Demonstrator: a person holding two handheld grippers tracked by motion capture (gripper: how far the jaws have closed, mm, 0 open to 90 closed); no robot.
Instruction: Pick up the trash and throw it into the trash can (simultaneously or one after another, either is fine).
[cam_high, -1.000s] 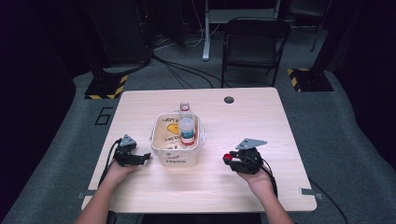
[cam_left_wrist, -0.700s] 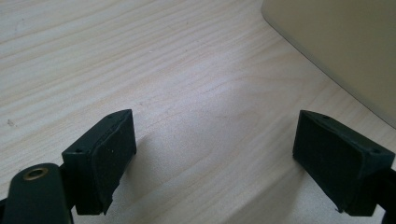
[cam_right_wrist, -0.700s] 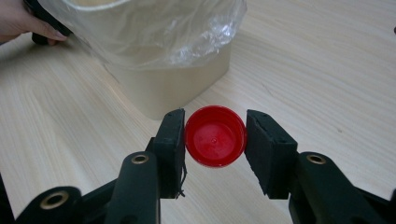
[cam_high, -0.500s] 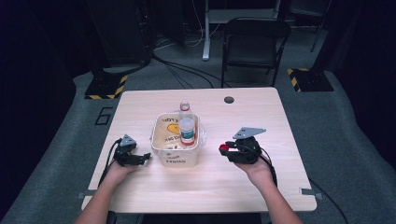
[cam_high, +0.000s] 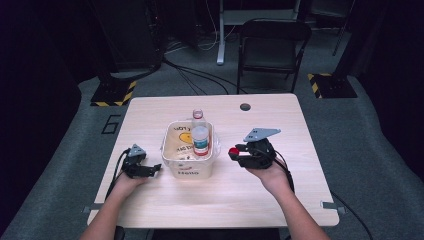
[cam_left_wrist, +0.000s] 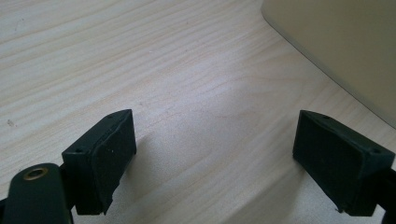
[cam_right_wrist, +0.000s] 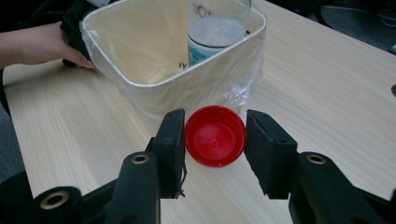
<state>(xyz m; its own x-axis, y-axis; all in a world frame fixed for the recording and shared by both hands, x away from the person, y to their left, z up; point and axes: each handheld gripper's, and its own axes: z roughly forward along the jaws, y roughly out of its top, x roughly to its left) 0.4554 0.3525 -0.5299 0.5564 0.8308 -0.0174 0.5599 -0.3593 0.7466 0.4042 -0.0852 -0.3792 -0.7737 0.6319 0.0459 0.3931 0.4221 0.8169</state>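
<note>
A cream bin (cam_high: 192, 170) lined with clear plastic stands mid-table, and a clear bottle (cam_high: 200, 140) with a blue-and-white label stands inside it. Just behind the bin a second bottle's neck (cam_high: 198, 116) shows. My right gripper (cam_high: 236, 153) hovers just right of the bin, shut on a red cap (cam_high: 233, 151). In the right gripper view the red cap (cam_right_wrist: 215, 136) sits between the jaws of the right gripper (cam_right_wrist: 215, 140), in front of the bin (cam_right_wrist: 187, 93) and the bottle (cam_right_wrist: 217, 32). Left of the bin, my left gripper (cam_high: 154, 169) rests low and open. In its own view the left gripper (cam_left_wrist: 215, 144) holds nothing over bare wood, with the bin wall (cam_left_wrist: 345, 46) at the upper right.
The wooden table (cam_high: 280, 200) has a round cable hole (cam_high: 245, 106) near its far edge. A black chair (cam_high: 272, 45) stands behind the table, with cables on the grey floor. A person's hand (cam_right_wrist: 42, 44) rests beyond the bin in the right gripper view.
My right gripper, still holding the red cap, has moved left and away from the person, closer to the bin. The left gripper has stayed put.
</note>
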